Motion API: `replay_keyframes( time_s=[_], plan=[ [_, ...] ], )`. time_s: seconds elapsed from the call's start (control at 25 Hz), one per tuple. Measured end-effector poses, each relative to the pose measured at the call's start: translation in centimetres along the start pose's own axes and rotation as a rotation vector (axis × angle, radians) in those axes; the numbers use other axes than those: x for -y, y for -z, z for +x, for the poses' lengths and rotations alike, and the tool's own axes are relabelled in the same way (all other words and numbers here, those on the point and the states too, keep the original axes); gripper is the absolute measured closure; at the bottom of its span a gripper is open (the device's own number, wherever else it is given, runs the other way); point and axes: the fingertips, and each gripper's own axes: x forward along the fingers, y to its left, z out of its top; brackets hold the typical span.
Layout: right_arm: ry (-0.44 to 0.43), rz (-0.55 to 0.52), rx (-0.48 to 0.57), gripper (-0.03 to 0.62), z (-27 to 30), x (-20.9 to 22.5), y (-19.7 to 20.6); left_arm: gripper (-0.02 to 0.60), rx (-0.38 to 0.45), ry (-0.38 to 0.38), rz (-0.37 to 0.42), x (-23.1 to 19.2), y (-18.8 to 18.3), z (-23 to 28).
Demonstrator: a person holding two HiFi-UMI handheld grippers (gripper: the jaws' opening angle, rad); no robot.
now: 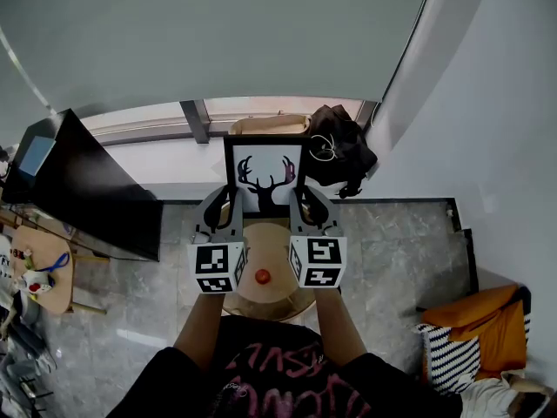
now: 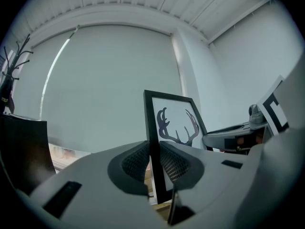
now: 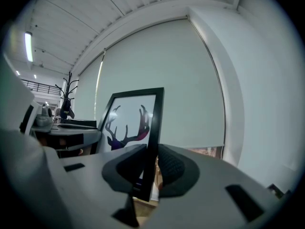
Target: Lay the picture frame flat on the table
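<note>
The frame (image 1: 264, 179) stands upright over a small round table (image 1: 265, 246), and its deer picture faces the person. The left gripper (image 1: 219, 205) is clamped on the frame's left edge. The right gripper (image 1: 306, 202) is clamped on its right edge.

In the head view the jaws look small and the marker cubes cover part of the grippers, so the grip is hard to see there. The gripper views show it well. In the left gripper view, the dark pads (image 2: 133, 163) press on the black edge from both sides. In the right gripper view the same thing shows on the other edge.

The bottom of the frame is hidden behind the grippers in the head view. It may sit just above the table, but I cannot tell if it touches.

Only the head view shows a small red thing (image 1: 262, 276) on the table, nearer the person than the frame. It also shows a black bag (image 1: 341, 151) behind the frame, to the right. Each gripper view shows the other gripper across the frame.
</note>
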Motion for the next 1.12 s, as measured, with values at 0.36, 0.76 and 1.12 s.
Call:
replay_keyframes(
  time_s=[0.36,0.76,1.12],
  plan=[
    [-0.004,0.014,-0.022,0.513,0.0,-0.1,0.7,0.511,-0.017,0.003,-0.004,0.0,0.6,-0.1],
    [-0.013,0.022,-0.062,0.513,0.4,0.0,1.6,0.511,-0.055,0.001,-0.016,0.0,1.5,0.2],
    [-0.028,0.032,-0.099,0.513,0.3,-0.2,3.5,0.511,-0.092,-0.010,-0.022,0.1,3.3,-0.3]
  ],
)
